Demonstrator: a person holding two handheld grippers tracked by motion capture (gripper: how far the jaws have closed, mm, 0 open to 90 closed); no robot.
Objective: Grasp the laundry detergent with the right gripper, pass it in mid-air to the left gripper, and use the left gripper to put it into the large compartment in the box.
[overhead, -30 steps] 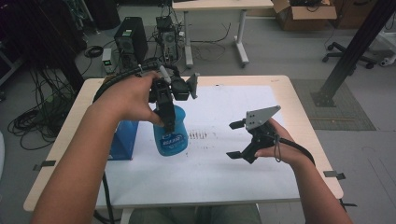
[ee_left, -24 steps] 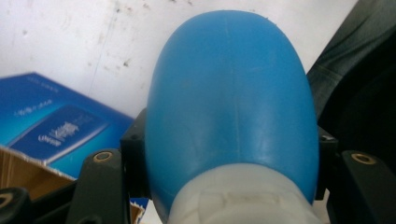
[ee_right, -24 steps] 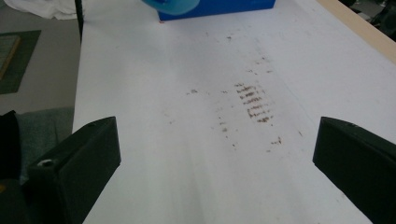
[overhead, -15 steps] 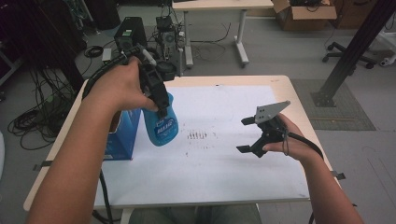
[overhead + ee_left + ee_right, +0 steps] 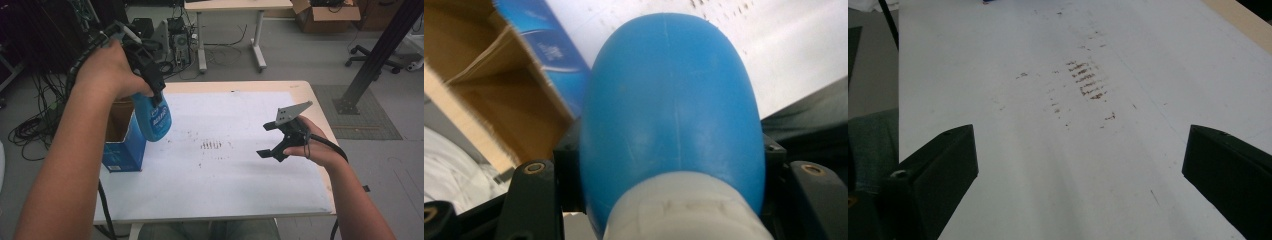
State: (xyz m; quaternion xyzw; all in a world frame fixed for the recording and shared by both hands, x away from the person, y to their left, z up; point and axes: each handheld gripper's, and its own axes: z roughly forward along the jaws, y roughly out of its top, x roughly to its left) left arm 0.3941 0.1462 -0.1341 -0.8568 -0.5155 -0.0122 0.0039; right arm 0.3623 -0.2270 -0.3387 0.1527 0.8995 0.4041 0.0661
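Note:
A blue spray bottle [image 5: 153, 118] hangs tilted in the air above the table's left side, over the edge of an open blue cardboard box [image 5: 122, 150]. My left gripper [image 5: 150, 82] is shut on the bottle near its neck. In the left gripper view the blue bottle [image 5: 674, 110] bulges out between the black jaws, with the box's brown inside [image 5: 499, 100] beyond it. My right gripper [image 5: 266, 140] hovers open over the right part of the white sheet [image 5: 225, 185], with nothing between its fingers. Between the open jaws of the right gripper [image 5: 1078, 165] lie brown smudges [image 5: 1088, 82] on the sheet.
The smudges [image 5: 211, 145] mark the middle of the sheet. The wooden table edge [image 5: 310, 100] runs along the right. Behind the table stand a second table [image 5: 230, 7], cables and equipment [image 5: 172, 30] on the floor, and a black post [image 5: 380, 55] at the right.
The left hand has lifted the bottle off the sheet and carried it up and left toward the box, tilting it. The right gripper has drifted slightly right, still open.

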